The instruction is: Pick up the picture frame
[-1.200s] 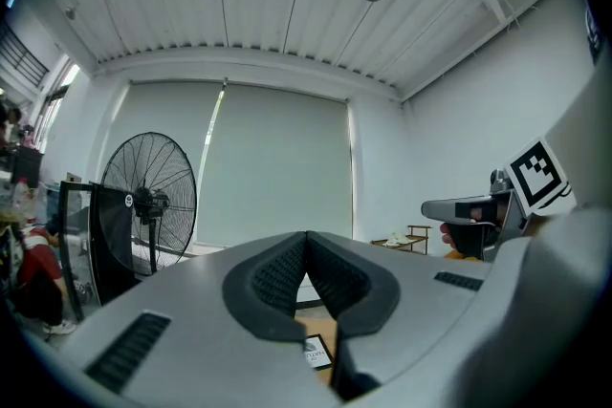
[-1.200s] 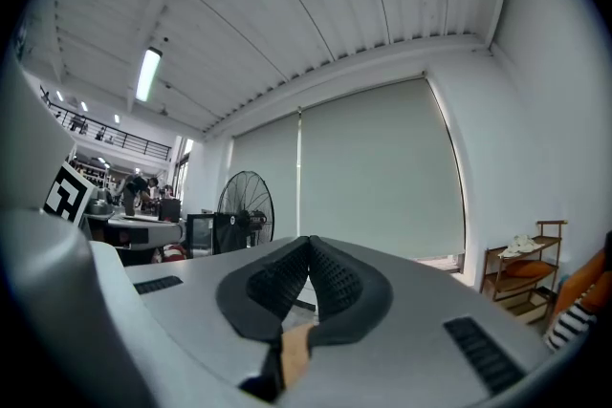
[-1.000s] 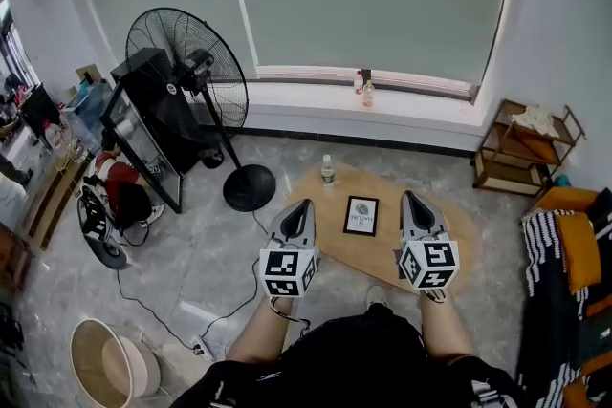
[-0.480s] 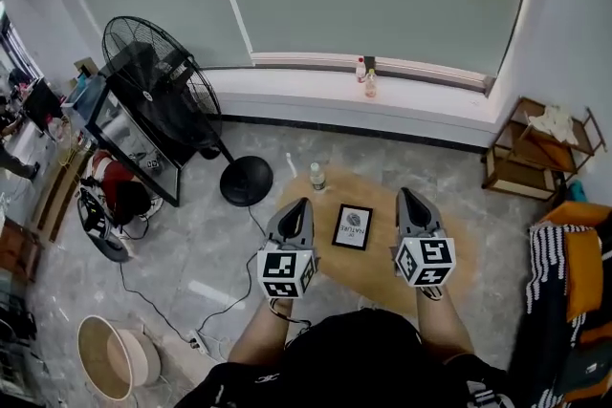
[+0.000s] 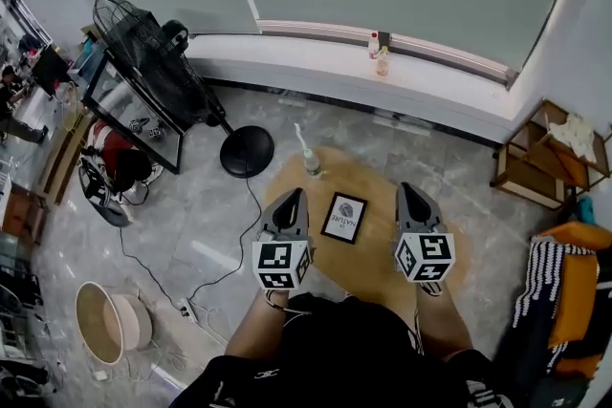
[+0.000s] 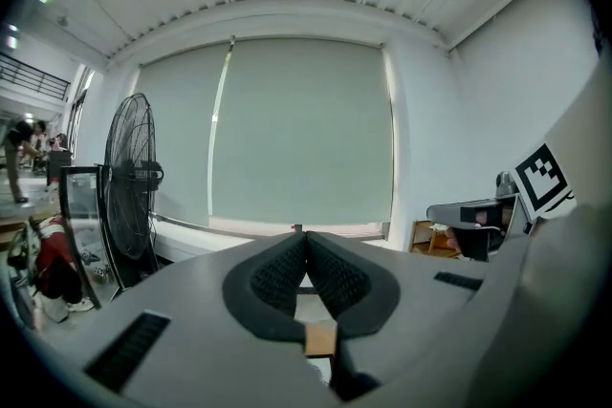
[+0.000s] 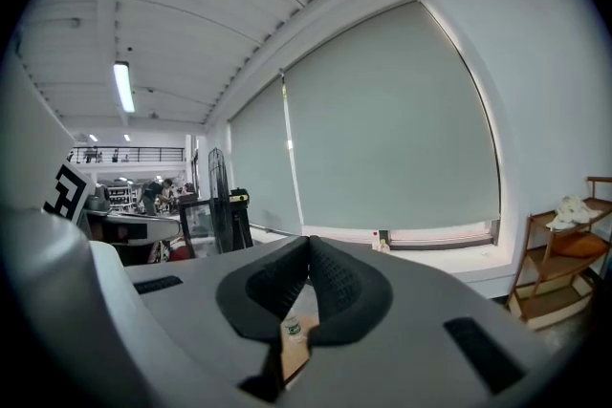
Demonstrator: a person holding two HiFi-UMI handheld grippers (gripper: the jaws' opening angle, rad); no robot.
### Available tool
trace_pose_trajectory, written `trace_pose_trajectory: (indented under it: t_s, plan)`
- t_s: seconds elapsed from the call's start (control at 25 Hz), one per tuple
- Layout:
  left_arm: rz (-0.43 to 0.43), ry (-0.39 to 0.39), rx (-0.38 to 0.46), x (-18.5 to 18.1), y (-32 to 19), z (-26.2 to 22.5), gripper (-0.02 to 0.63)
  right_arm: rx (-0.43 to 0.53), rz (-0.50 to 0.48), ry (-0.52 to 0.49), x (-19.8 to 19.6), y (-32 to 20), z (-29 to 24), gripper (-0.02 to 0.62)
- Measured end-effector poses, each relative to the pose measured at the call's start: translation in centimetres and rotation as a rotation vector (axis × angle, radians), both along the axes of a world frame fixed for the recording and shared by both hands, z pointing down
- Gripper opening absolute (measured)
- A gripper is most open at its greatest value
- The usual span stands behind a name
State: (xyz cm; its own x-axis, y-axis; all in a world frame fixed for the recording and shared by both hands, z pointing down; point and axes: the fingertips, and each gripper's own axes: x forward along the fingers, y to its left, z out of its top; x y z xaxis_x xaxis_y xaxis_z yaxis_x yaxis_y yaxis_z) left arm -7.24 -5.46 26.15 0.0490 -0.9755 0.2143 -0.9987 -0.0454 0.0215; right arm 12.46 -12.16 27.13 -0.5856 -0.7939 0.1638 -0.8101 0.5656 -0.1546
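Nearest: the person's dark-clothed torso (image 5: 354, 354) is at the near edge of the low round wooden table (image 5: 373, 258), with both forearms reaching out over it.

Left gripper (image 5: 294, 197): over the table's left edge. Right gripper (image 5: 405, 190): over the table's right half. Both point away from the person, close to level and roughly parallel, with the marker cubes at the near end. In the left gripper view the ribbed pads meet at the tip and hold nothing. The right gripper view shows the same: pads together, empty.

Picture frame (image 5: 344, 217): lies flat near the table's centre, black border around a pale print. It sits between the two grippers and touches neither; bare tabletop separates it from each tip.

Clear plastic bottle (image 5: 312, 163): upright at the table's far-left edge, beyond the frame and apart from it.

Floor left of the table: a power strip (image 5: 186, 309) with a cable trailing from it. Well to the left and nearer, a beige round tub (image 5: 107, 328); its contents are not readable.

Pedestal fan (image 5: 143, 33): its round base is on the floor just beyond the table's far-left edge. A black-framed glass panel (image 5: 134, 115) stands further left.

Right of the table: a striped cloth and orange cushions (image 5: 574, 277). Beyond the table's far-right side is a wooden shelf unit (image 5: 535, 162) with a pale crumpled cloth (image 5: 577, 131) on its top shelf.

Farthest: the window sill (image 5: 316, 76) beyond the table carries two small bottles (image 5: 380, 54) side by side.
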Motion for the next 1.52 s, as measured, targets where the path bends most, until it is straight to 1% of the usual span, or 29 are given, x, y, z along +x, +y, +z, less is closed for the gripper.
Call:
trace_pose_trajectory:
  t_s: [0.12,0.4,0.48,0.6,0.72,0.96,1.12,1.24,1.28,1.32,1.36,1.44,1.52]
  plan:
    - [-0.015,-0.014,-0.024,0.6,-0.8,0.8,0.02,-0.022,-0.011,-0.01,0.6,-1.1,1.1,0.017]
    - [0.002,-0.064,-0.058,2.1,-3.5,1.5,0.02,-0.09,-0.015,-0.022,1.4,-3.4,3.3,0.017]
    - [0.005,-0.066,-0.075,2.2,-4.4,2.3,0.02,-0.105,-0.015,-0.021,1.4,-4.1,4.2,0.017]
    - [0.013,-0.056,-0.095,2.4,-5.4,3.5,0.02,-0.132,-0.001,0.0,1.6,-5.0,6.2,0.017]
    - [0.027,-0.051,-0.129,1.6,-6.4,5.3,0.021,-0.168,0.017,0.013,0.8,-6.0,8.1,0.017]
    - [0.06,0.007,-0.22,0.3,-8.2,11.0,0.02,-0.227,0.03,0.055,-1.0,-7.1,12.3,0.017]
    - [0.092,0.024,-0.28,-0.4,-8.9,14.4,0.021,-0.261,0.045,0.095,-1.8,-7.1,15.0,0.017]
    - [0.114,0.038,-0.327,-0.6,-8.9,16.9,0.025,-0.311,0.052,0.116,-2.3,-6.6,17.5,0.018]
    - [0.124,0.044,-0.344,-0.7,-8.8,17.8,0.053,-0.331,0.044,0.113,-2.6,-6.5,18.3,0.017]
    - [0.134,0.052,-0.362,-0.7,-8.8,18.8,0.091,-0.353,0.031,0.105,-3.1,-6.2,19.2,0.056]
    - [0.145,0.06,-0.38,-0.8,-8.6,19.9,0.116,-0.375,0.019,0.096,-3.5,-5.9,20.1,0.119]
    - [0.167,0.074,-0.422,-0.9,-8.0,22.1,0.174,-0.411,0.02,0.097,-4.1,-5.3,21.8,0.132]
    - [0.187,0.08,-0.46,-1.0,-7.3,23.9,0.207,-0.435,0.04,0.111,-4.2,-4.6,23.2,0.133]
